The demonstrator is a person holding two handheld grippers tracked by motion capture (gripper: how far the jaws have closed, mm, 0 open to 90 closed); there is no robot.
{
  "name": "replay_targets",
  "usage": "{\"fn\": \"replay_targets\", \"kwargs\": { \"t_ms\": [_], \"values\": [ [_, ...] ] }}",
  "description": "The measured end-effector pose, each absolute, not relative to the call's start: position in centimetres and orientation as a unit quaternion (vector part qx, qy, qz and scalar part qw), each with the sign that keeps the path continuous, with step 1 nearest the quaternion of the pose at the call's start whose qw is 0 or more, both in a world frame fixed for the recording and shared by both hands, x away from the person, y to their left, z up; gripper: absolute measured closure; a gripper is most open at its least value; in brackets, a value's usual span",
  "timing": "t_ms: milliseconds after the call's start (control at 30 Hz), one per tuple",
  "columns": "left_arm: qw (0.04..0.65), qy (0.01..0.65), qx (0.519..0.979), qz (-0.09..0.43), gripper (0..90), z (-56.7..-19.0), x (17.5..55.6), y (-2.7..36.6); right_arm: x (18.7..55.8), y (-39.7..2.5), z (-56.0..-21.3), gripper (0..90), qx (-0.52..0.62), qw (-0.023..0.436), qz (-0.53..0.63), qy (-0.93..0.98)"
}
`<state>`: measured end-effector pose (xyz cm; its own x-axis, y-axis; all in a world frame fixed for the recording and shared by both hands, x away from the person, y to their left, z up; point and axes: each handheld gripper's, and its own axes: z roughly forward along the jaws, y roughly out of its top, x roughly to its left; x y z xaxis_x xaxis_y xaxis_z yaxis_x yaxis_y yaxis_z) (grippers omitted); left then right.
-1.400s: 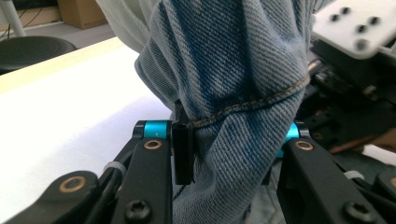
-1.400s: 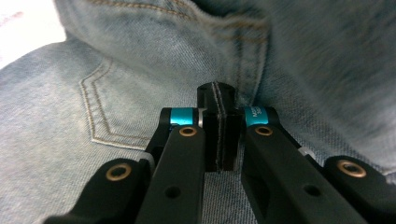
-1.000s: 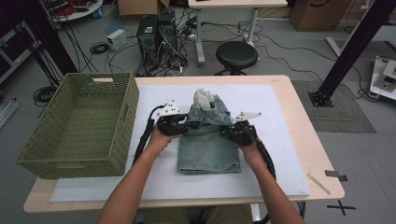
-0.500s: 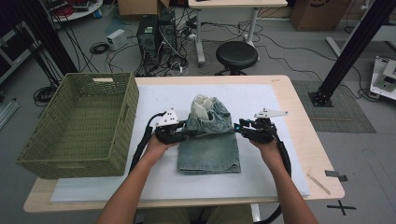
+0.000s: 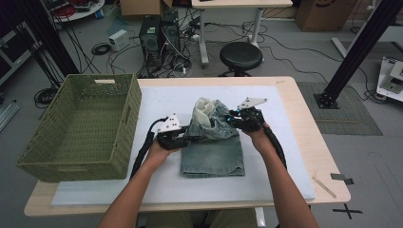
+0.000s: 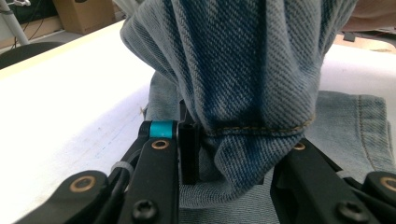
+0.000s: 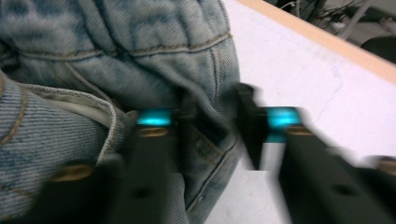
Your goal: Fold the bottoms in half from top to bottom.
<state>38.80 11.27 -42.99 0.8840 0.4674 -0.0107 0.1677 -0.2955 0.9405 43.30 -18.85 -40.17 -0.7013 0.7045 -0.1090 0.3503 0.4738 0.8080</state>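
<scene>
With the denim shorts [image 5: 214,142] lying mid-table on the white mat [image 5: 285,156], the fold is best completed by keeping the left gripper [image 5: 183,139] clamped on the hem at 9 o'clock while the right gripper [image 5: 231,119], whose jaws stand parted around cloth at 3 o'clock, is closed before lifting.

Both forearms come in from the near edge and angle slightly inward. The left hand-held gripper [image 5: 183,139] sits low, its jaws pointing right and closed on a fold of cloth. The right hand-held gripper [image 5: 231,120] is held farther forward and higher, pointing left; its jaws stand slightly apart, blurred.
</scene>
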Motion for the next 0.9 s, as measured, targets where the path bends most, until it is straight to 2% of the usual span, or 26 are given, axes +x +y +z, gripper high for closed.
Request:
{"fn": "replay_targets", "kwargs": {
  "t_ms": [67,133,233,267,400,600,900],
  "values": [
    [0.557,0.206,0.794,0.131,71.9,-43.0,38.8,11.4,43.0,-18.7,-40.1,88.1,0.311,0.223,0.405,0.831],
    [0.553,0.220,0.794,0.126,67.3,-43.0,38.8,11.6,42.7,-18.9,-40.1,88.3,0.305,0.220,0.410,0.831],
    [0.560,0.252,0.781,0.117,49.4,-42.4,38.6,12.2,42.1,-19.9,-40.1,88.3,0.308,0.213,0.427,0.823],
    [0.566,0.254,0.775,0.118,46.1,-42.0,38.4,12.4,41.9,-20.1,-40.2,88.2,0.307,0.210,0.432,0.822],
    [0.582,0.259,0.761,0.124,45.0,-40.8,37.7,13.7,41.0,-20.9,-40.3,88.0,0.303,0.202,0.440,0.821],
    [0.600,0.298,0.731,0.130,41.7,-40.0,37.4,16.2,40.1,-21.2,-40.6,88.0,0.289,0.197,0.444,0.825],
    [0.592,0.312,0.730,0.136,41.7,-40.0,37.5,16.5,38.2,-21.6,-40.9,88.0,0.235,0.196,0.438,0.845]
  ]
}}
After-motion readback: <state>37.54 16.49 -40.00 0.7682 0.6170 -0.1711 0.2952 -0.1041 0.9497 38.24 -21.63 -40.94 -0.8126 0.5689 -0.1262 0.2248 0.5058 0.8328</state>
